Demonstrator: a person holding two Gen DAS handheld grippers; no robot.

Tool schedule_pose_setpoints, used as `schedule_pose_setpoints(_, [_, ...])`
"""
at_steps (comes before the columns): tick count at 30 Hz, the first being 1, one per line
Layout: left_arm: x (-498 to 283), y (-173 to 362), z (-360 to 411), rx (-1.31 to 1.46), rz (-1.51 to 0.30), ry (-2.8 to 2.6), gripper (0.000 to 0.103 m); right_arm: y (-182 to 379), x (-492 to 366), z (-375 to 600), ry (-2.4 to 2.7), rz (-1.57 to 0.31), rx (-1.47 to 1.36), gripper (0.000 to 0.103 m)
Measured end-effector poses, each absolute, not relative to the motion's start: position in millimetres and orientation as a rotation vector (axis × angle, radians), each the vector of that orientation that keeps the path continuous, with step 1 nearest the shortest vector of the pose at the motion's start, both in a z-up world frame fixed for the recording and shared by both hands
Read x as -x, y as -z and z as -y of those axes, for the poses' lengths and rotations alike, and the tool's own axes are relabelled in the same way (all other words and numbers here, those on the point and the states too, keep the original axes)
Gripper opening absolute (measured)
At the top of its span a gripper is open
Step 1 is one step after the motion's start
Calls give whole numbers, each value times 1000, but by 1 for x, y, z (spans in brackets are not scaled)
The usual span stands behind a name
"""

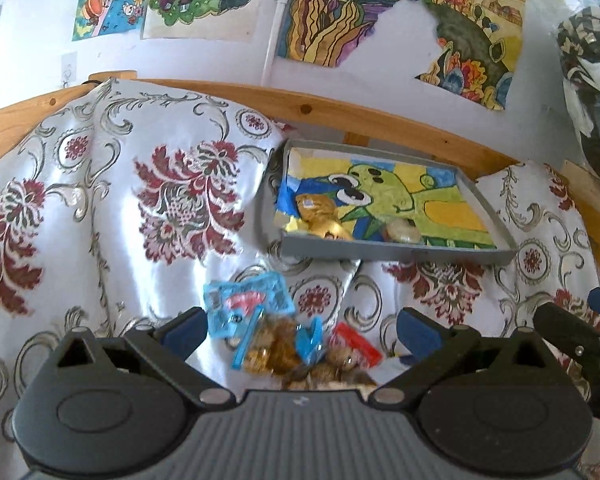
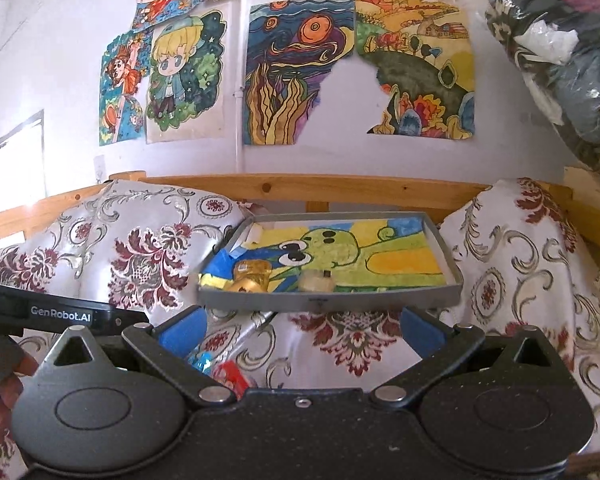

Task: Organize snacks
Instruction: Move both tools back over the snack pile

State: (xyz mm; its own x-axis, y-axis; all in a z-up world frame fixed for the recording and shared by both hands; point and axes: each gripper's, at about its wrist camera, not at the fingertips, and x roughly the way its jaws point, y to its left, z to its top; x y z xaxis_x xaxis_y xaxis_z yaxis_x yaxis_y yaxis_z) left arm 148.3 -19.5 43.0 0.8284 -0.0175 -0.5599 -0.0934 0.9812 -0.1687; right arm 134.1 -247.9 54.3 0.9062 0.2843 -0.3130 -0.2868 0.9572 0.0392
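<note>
Hovering low over the flowered cloth (image 1: 148, 200), the left gripper (image 1: 298, 330) has its two blue-padded fingers (image 1: 182, 330) spread wide, with nothing held between them. Just under and between them lies a small heap of snacks: a blue packet (image 1: 246, 306) on top, several gold-wrapped sweets (image 1: 276, 350) below it, and a red packet (image 1: 356, 344) at the right side. I think the gripper is placed like this to take one piece from the heap.

The right gripper (image 2: 300, 330) is also released, its fingers apart and empty. It points toward the grey tray (image 2: 328, 300), which rests on the cloth a little beyond it, in front of the wooden rail (image 2: 340, 188). The tray seems to be the collecting place. Its bottom is lined with a coloured drawing of a green creature, and two things already lie near its front wall: a gold wrapped snack (image 2: 250, 276) at the left and a pale round snack (image 2: 318, 280) beside it. So the task looks partly done, with the heap not yet moved.

The cloth is soft and wrinkled and the tray sits a little tilted on it, so pieces may slide toward the front wall.

For writing, only one label can be read: "GenRobot.AI" in white letters on the black body of the left gripper, seen at the left edge of the right wrist view. The print on the packets is too blurred to read. Children's drawings (image 2: 292, 72) hang on the wall behind.
</note>
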Motion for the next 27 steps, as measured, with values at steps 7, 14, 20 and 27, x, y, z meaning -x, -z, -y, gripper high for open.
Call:
schedule_pose_setpoints(7, [-128,-32,16,188,-607,-49,102,-39,-103,247,-285,-342,37,102])
schedule_pose_setpoints(14, [-110,-11,7,162,-635,-57,102,-17,-80,239,-297,-385,71,102])
schedule_pose_setpoints(20, [-99,7,-2,146,-666,-58,102,1,-72,231,-308,-457,65,102])
schedule_pose_setpoints(27, [-91,18,-3,81,-657,-13,102,17,-70,222,-313,-524,62,102])
